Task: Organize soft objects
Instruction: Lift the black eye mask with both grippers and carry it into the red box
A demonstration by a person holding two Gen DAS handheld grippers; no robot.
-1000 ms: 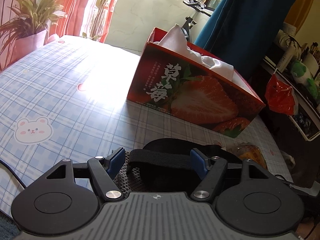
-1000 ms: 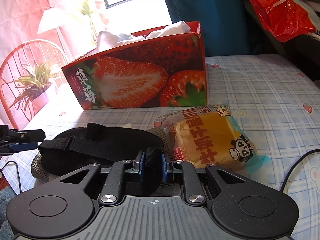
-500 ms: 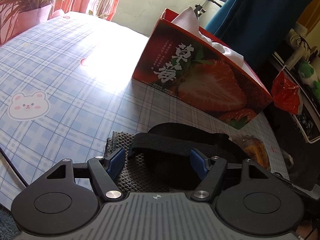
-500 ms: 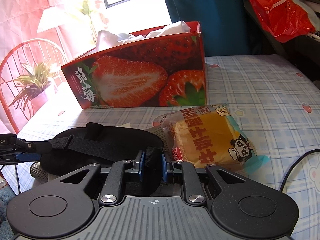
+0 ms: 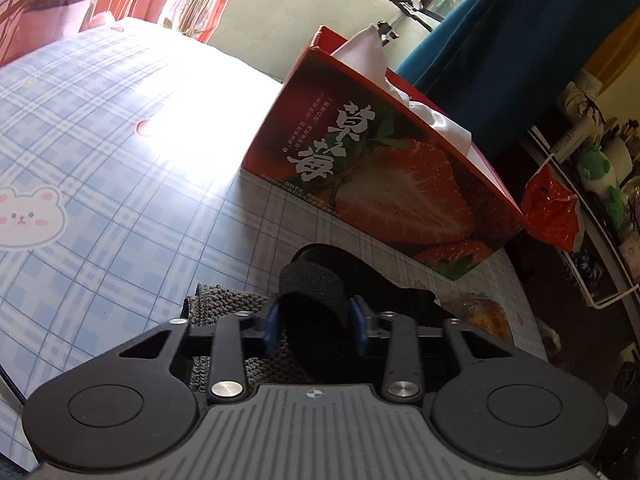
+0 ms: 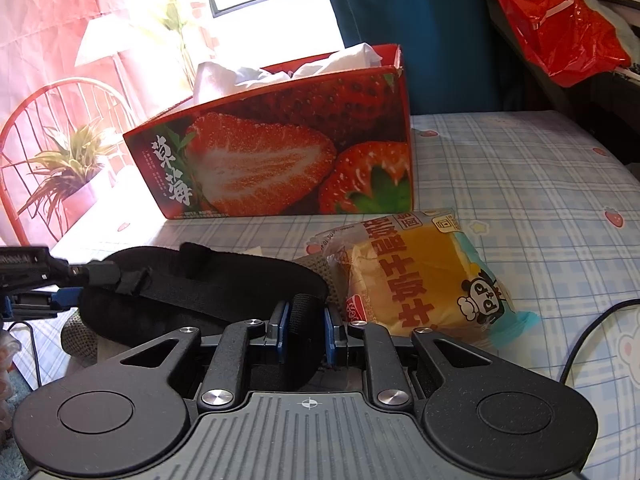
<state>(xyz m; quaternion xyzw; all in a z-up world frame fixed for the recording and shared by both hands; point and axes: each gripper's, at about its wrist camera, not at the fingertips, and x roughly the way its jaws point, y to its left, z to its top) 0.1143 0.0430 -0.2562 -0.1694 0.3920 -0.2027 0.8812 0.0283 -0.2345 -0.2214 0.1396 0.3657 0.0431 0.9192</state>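
A black eye mask (image 6: 208,284) with an elastic strap lies on a grey knitted cloth (image 5: 228,304) on the checked table. My left gripper (image 5: 316,328) is shut on the left end of the mask's strap (image 5: 316,284). My right gripper (image 6: 306,330) is shut on the right end of the strap (image 6: 304,316). The left gripper's fingers (image 6: 48,300) also show at the left edge of the right wrist view. A strawberry-print box (image 6: 280,160) with white cloth (image 6: 248,72) inside stands behind the mask.
A packaged bread bun (image 6: 424,280) lies right of the mask, touching the grey cloth. A red plastic bag (image 6: 560,44) hangs at the right beyond the table. A potted plant (image 6: 72,172) stands at the far left. A black cable (image 6: 592,332) runs at the right.
My left gripper has moved in and closed from wide open onto the mask's strap, bunching it. My right gripper has stayed shut on the other end.
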